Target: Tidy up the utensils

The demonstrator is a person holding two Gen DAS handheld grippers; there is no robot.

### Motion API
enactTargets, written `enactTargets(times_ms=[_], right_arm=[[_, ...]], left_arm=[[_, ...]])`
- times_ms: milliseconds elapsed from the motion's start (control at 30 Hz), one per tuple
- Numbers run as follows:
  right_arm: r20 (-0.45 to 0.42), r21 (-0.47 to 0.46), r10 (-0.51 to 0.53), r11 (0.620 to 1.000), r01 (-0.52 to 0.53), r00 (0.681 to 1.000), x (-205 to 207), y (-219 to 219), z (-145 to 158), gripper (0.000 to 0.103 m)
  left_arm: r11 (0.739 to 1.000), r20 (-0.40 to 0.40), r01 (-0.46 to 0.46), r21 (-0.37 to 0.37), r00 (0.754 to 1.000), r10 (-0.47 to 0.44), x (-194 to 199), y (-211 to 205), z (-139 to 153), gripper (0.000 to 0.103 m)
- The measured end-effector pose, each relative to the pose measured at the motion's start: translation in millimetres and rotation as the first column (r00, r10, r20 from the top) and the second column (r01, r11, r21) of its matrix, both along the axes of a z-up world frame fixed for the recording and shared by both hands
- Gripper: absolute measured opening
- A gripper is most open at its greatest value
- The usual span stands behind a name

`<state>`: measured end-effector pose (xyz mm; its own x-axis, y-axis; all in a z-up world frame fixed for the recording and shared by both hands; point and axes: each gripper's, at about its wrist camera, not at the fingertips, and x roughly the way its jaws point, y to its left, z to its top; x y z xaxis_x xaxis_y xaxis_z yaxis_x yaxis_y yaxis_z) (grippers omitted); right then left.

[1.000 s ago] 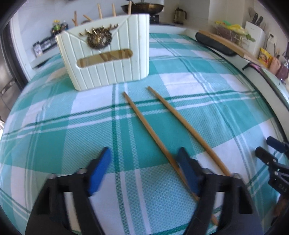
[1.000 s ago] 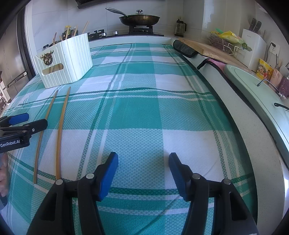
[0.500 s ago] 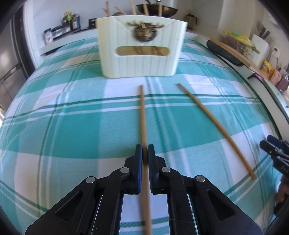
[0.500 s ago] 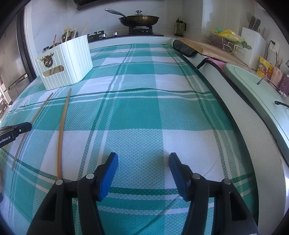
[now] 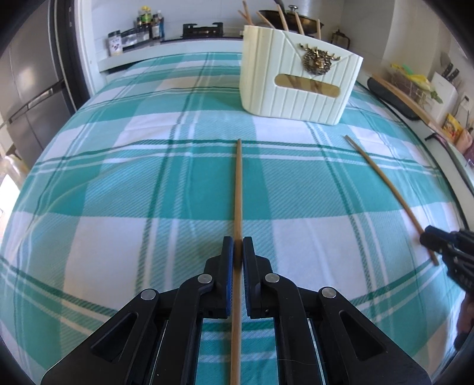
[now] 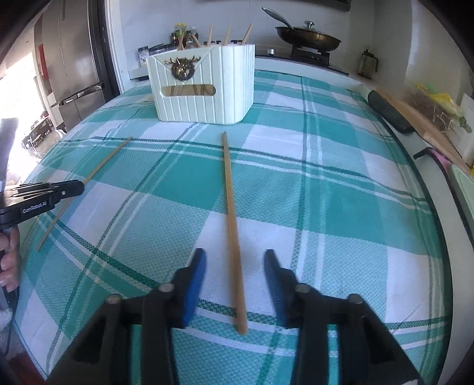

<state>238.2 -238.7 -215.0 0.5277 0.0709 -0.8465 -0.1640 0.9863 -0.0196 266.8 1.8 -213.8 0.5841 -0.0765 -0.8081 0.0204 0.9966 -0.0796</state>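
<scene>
My left gripper (image 5: 238,245) is shut on a long wooden chopstick (image 5: 238,183) that points toward the cream utensil box (image 5: 296,88). A second chopstick (image 6: 229,192) lies on the teal plaid tablecloth (image 6: 340,207), its near end between the fingers of my right gripper (image 6: 235,257). Those jaws are closing and still stand clear of the stick. Several chopsticks (image 6: 226,35) stand in the box (image 6: 204,88). In the right wrist view the left gripper (image 6: 77,188) holds its chopstick (image 6: 103,161) at the left edge. The left wrist view shows the right gripper (image 5: 429,238) at the second chopstick (image 5: 385,189).
A lidded pan (image 6: 308,37) sits on a stove behind the box. Bottles and jars (image 5: 148,23) line the back shelf. A dark roll and wooden board (image 6: 388,112) lie along the table's right edge. A steel fridge (image 6: 71,68) stands at left. A hand (image 6: 9,260) grips the left handle.
The left gripper shut on the left chopstick, then carried it leftward. The right gripper moved left until the second chopstick lay between its fingers, and its jaws narrowed.
</scene>
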Motion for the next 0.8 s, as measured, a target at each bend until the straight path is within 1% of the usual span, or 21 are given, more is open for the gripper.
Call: enactTargets(times_ms=[33,67,167,267,333,400,433,467,533,600,633,700,767,800], right_arm=[[-0.014,0.010,-0.020,1.000,0.020,1.000,0.8,-1.8,-3.3,0.009],[-0.001,0.021,-0.050,0.999,0.050,0.999,-1.7,-4.1,-3.0,0.008],[0.004,0.029,-0.126,0.992,0.126,0.992,-12.1,-6.9,-2.4,0.008],[0.001,0.040,-0.220,0.975,0.220,0.975,-30.2,-9.8,-0.6,0.007],[-0.001,0.044,-0.249,0.967,0.249,0.968,-43.7,-9.6,0.6,0.007],[0.005,0.031,-0.249,0.968,0.249,0.968,-55.7,-6.6,1.8,0.008],[0.011,0.024,-0.241,0.970,0.241,0.970,-58.6,-5.8,2.0,0.008],[0.020,0.013,-0.234,0.972,0.234,0.972,-61.6,-5.0,2.8,0.008],[0.046,-0.011,-0.217,0.976,0.218,0.975,-64.2,-5.2,5.3,0.015],[0.065,-0.019,-0.205,0.978,0.206,0.977,-63.7,-9.1,8.0,0.048],[0.074,-0.020,-0.201,0.979,0.203,0.977,-61.6,-11.9,9.5,0.049],[0.091,-0.034,-0.184,0.982,0.188,0.979,-55.5,-16.7,11.0,0.049],[0.070,-0.054,-0.161,0.985,0.165,0.984,-44.4,-20.5,6.4,0.049],[0.053,-0.053,-0.148,0.987,0.150,0.988,-38.6,-22.9,2.9,0.049]], left_arm=[[1.000,0.000,0.003,0.001,1.000,-0.003,-2.2,2.8,-0.3,0.005],[1.000,0.001,0.007,0.004,1.000,-0.007,-5.0,5.7,-0.7,0.005],[1.000,0.006,0.016,0.011,1.000,-0.016,-12.6,12.1,-1.4,0.006],[1.000,0.010,0.014,0.007,1.000,-0.014,-21.6,20.4,-1.5,0.006],[1.000,0.006,0.010,-0.002,1.000,-0.010,-27.1,25.0,-1.3,0.007],[1.000,-0.002,0.021,-0.016,1.000,-0.021,-30.4,27.4,-0.7,0.018],[0.999,-0.004,0.029,-0.031,1.000,-0.030,-31.5,28.5,0.1,0.035],[0.998,-0.006,0.035,-0.043,0.999,-0.036,-32.1,29.4,1.1,0.057],[0.998,0.002,0.032,-0.045,0.999,-0.032,-32.0,30.6,2.6,0.074],[0.999,-0.001,0.030,-0.037,1.000,-0.030,-27.9,30.7,2.1,0.074],[0.999,-0.010,0.028,-0.034,1.000,-0.029,-24.4,31.0,0.9,0.074],[1.000,-0.023,0.017,-0.022,1.000,-0.018,-17.1,32.4,-1.6,0.075],[1.000,-0.021,0.009,0.007,1.000,-0.009,-10.5,31.6,-2.5,0.079],[1.000,-0.022,0.006,0.022,1.000,-0.006,-6.8,31.5,-3.5,0.080]])
